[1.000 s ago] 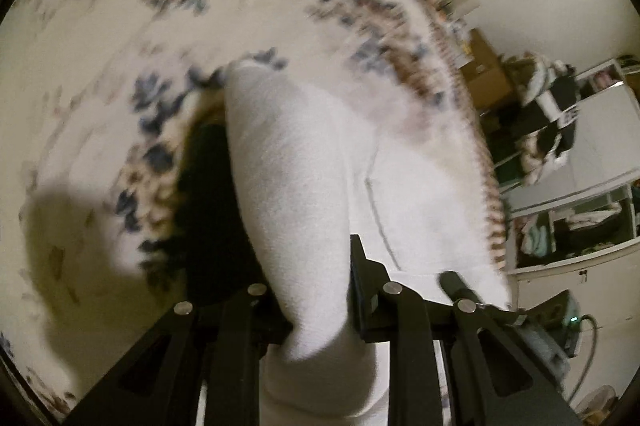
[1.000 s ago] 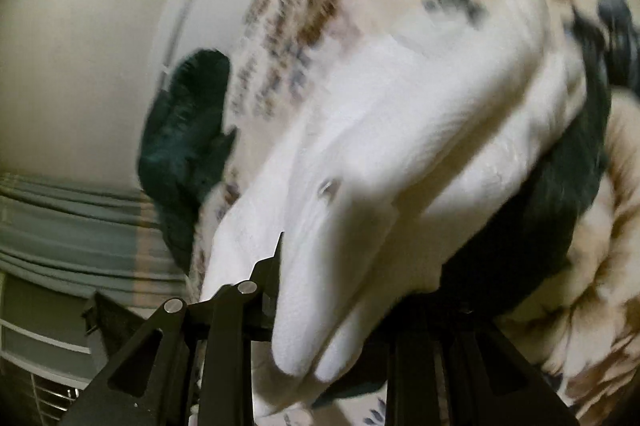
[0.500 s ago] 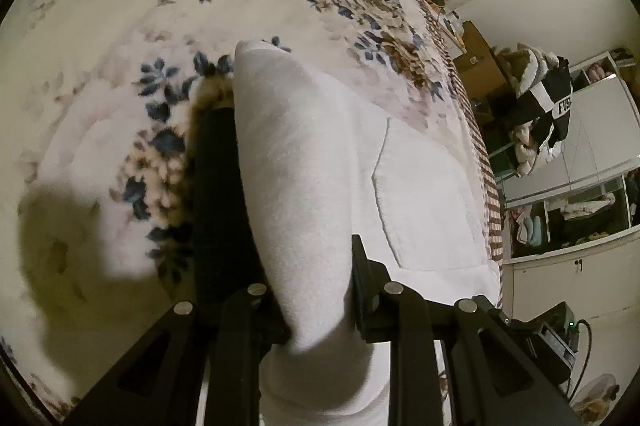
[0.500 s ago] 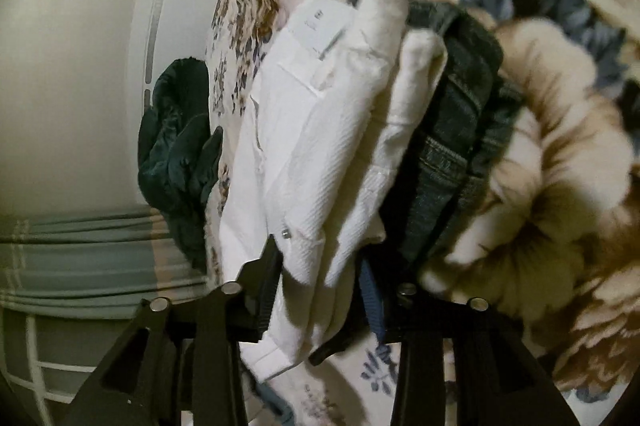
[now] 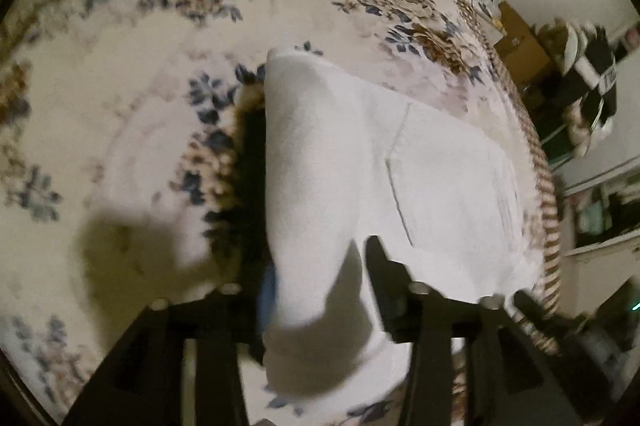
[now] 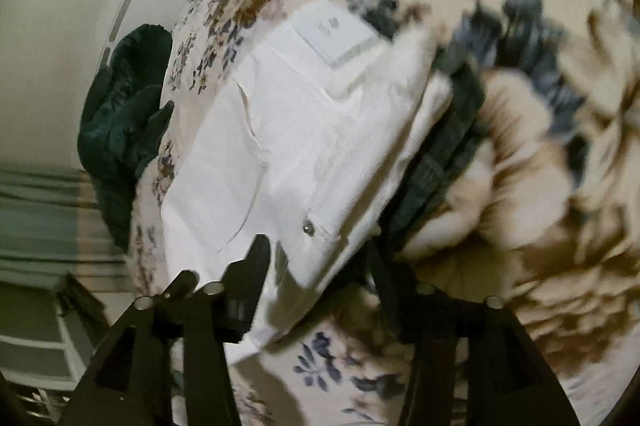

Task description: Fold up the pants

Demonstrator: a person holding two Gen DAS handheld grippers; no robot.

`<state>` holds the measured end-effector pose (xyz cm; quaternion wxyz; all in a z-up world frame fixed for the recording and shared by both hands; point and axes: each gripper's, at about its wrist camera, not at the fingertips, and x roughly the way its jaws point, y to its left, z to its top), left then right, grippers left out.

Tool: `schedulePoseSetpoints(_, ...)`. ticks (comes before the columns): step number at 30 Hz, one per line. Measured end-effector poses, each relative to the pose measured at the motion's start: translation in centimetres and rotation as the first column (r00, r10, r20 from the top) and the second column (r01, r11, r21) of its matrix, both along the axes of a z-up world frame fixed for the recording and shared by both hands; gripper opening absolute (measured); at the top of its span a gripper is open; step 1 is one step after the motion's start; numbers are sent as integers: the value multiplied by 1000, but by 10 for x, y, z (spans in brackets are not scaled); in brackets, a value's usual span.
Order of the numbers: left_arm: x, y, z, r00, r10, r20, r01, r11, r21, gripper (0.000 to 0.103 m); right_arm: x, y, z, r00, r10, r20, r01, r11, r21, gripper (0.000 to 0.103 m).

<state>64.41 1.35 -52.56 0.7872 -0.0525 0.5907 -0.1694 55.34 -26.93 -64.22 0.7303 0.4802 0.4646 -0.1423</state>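
Observation:
White pants (image 5: 420, 170) lie folded on a floral blanket, on top of dark denim jeans (image 6: 444, 154). In the left wrist view my left gripper (image 5: 316, 274) has its jaws spread around a folded edge of the white pants, with a gap at the right finger. In the right wrist view the white pants (image 6: 304, 130) show a tag and a rivet. My right gripper (image 6: 316, 258) is open, its fingers standing either side of the pants' near corner.
The floral blanket (image 5: 120, 106) covers the bed. A dark green garment (image 6: 120, 130) lies at its far edge near the wall. White cabinets and piled clothes (image 5: 592, 74) stand beyond the bed's right edge.
Both grippers have opened and let go of the white pants, which now rest on the jeans. Both have drawn back slightly.

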Motion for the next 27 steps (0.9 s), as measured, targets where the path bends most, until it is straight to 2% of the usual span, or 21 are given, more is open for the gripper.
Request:
schedulePoseSetpoints(1, -7, -3, 8, 1000, -8, 17, 8, 1000, 27, 63, -2, -2, 10, 1000, 15, -14, -15, 999, -37, 62)
schedulePoseSetpoints(3, -20, -7, 25, 998, -24, 60, 19, 997, 77, 80, -3, 1, 38, 996, 69, -49, -76, 984, -160, 74)
schedulePoseSetpoints(5, -34, -12, 46, 994, -37, 102, 25, 993, 113, 82, -2, 6, 61, 990, 109, -85, -128, 957, -260, 83)
schedulePoseSetpoints(7, -44, -14, 63, 991, -40, 129, 22, 990, 136, 90, -5, 12, 90, 980, 159, -119, -193, 901, -388, 97)
schedulePoseSetpoints(8, -52, -13, 77, 989, -35, 147, 13, 989, 147, 94, -10, 16, 103, 977, 170, -131, -211, 879, -427, 98)
schedulePoseSetpoints(9, -58, -13, 88, 986, -29, 163, 3, 988, 153, 94, -13, 20, 119, 971, 190, -148, -239, 839, -490, 99)
schedulePoseSetpoints(12, -76, -13, 119, 979, -12, 206, -25, 984, 176, 94, -32, 28, 157, 965, 213, -152, -261, 770, -583, 101)
schedulePoseSetpoints(15, -99, -11, 155, 971, 5, 239, -52, 980, 190, 94, -55, 32, 198, 963, 232, -138, -266, 729, -631, 101)
schedulePoseSetpoints(20, -142, -13, 210, 954, 11, 299, -76, 976, 206, 94, -92, 36, 262, 966, 243, -87, -239, 716, -656, 101)
schedulePoseSetpoints(27, -223, -15, 291, 921, 40, 388, -129, 970, 206, 94, -167, 44, 354, 957, 291, -8, -215, 688, -693, 101)
